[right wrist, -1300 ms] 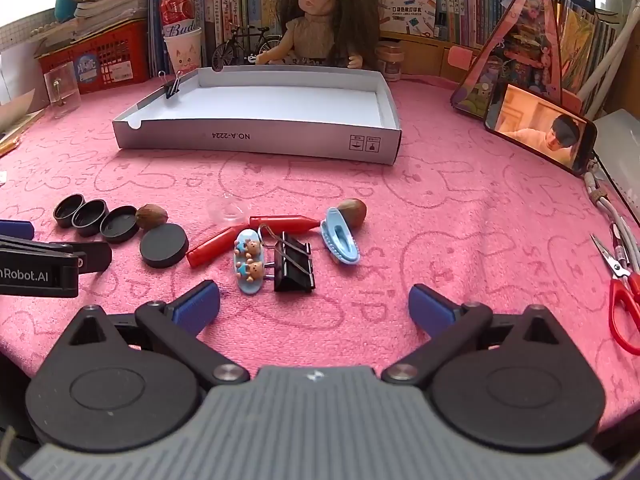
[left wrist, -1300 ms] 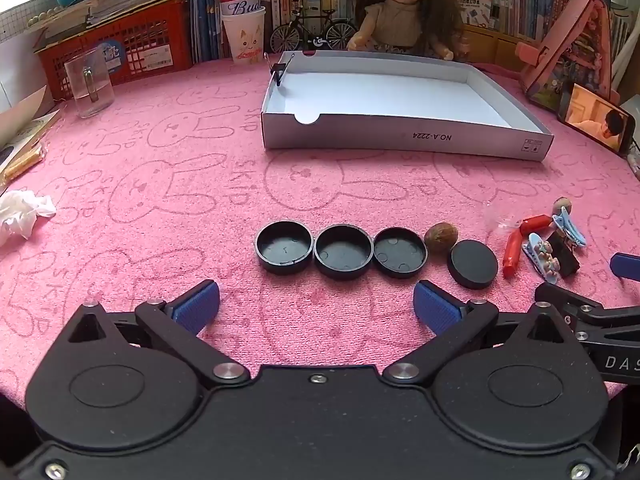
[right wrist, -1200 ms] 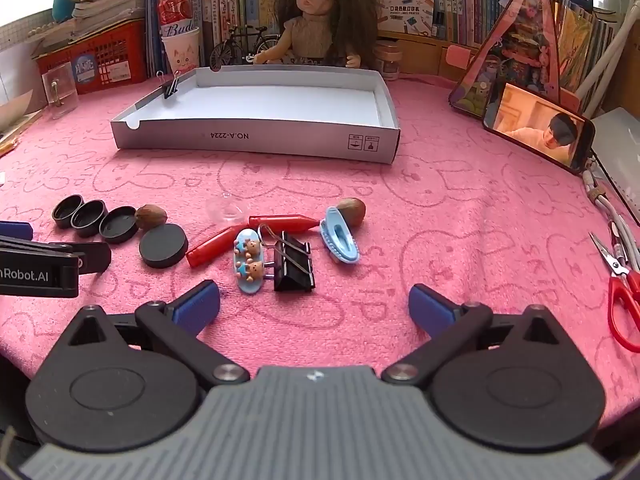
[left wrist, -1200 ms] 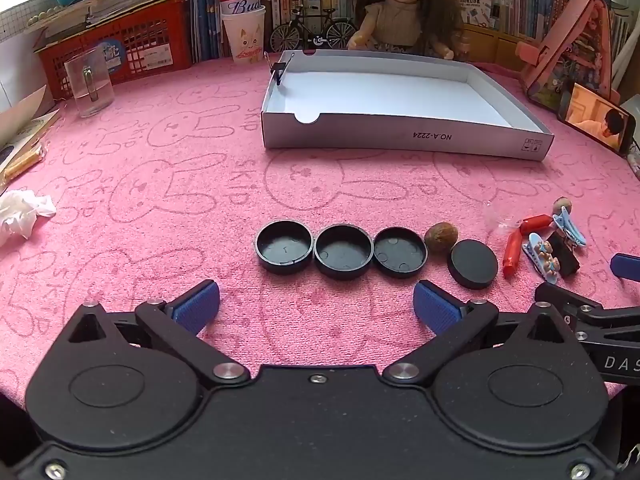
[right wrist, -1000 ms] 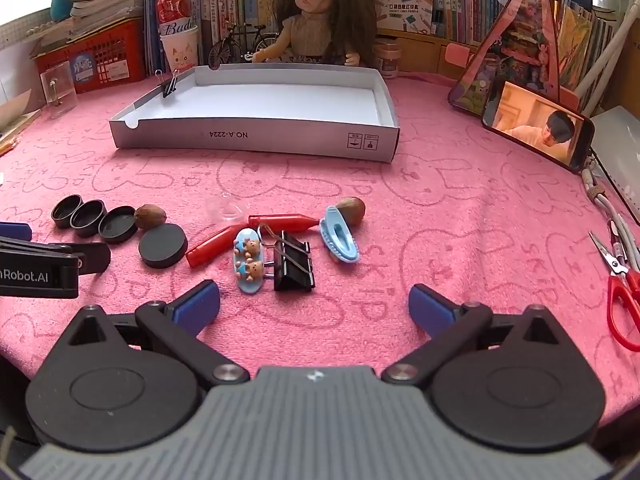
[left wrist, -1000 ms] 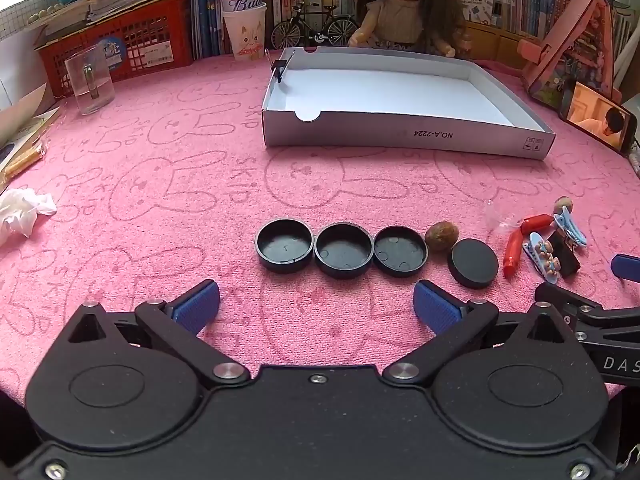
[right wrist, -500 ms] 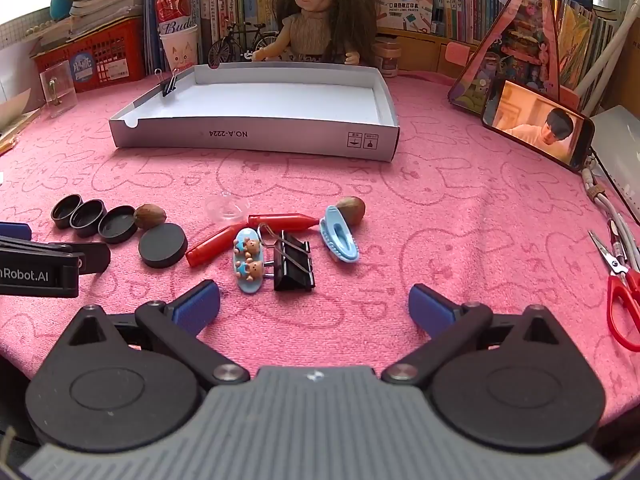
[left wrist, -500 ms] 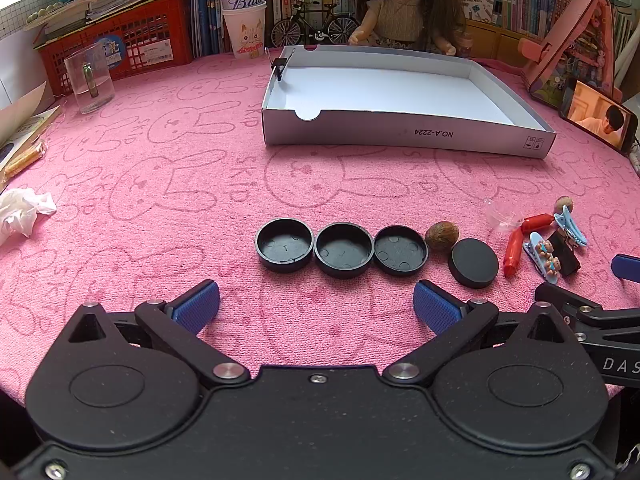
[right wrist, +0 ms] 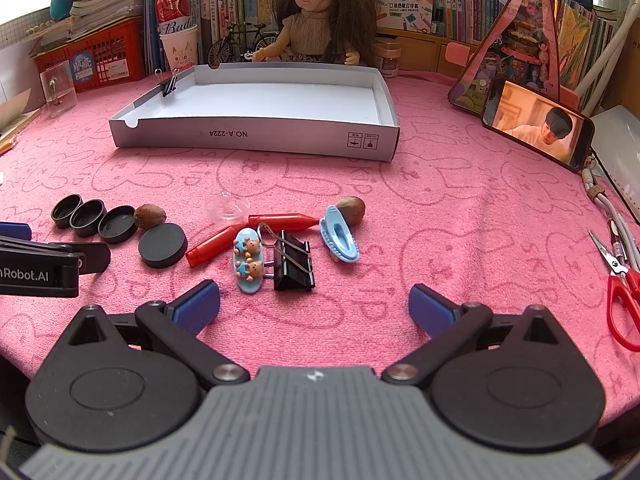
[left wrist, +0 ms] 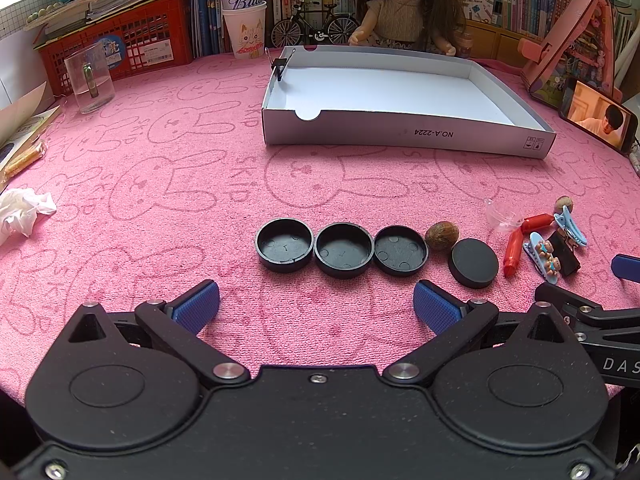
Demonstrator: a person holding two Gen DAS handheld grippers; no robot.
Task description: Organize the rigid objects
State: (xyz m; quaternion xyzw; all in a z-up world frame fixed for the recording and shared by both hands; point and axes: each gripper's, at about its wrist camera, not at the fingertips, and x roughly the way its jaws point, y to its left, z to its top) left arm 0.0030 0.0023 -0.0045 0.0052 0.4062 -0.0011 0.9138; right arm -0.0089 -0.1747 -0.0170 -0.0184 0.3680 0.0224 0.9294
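In the left wrist view, we are hovering the left gripper [left wrist: 316,306], jaws wide and empty, near the front tabletop edge before three black caps [left wrist: 343,249]; we should centre on one cap.

In the right wrist view, the right gripper [right wrist: 314,306], equally wide, is facing the binder clip [right wrist: 294,261]; the white box [right wrist: 256,135] is waiting beyond.

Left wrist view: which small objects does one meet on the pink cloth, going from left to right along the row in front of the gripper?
Three open black caps → brown nut → closed black cap → red crayon → bear hair clip.
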